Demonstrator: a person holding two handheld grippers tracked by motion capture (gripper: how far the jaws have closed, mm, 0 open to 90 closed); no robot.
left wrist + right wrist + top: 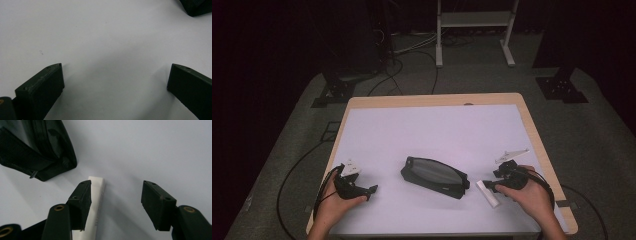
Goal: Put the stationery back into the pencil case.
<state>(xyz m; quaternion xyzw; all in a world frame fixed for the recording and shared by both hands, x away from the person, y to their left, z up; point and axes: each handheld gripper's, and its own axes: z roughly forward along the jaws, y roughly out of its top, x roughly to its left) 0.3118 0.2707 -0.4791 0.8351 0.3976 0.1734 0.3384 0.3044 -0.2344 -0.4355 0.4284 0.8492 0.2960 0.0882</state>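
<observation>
A white bar (96, 202) lies flat on the table (422, 130), just right of a black pouch (434, 176). The right gripper (116, 195), jaws half-wide, straddles the bar without gripping it; lifting remains. The left gripper (115, 82) rests wide open, empty.

A recording lab is seen: a table (532, 125) ringed by dark curtains, stand bases (561, 89), a white frame (474, 30), and floor cables (412, 50).
</observation>
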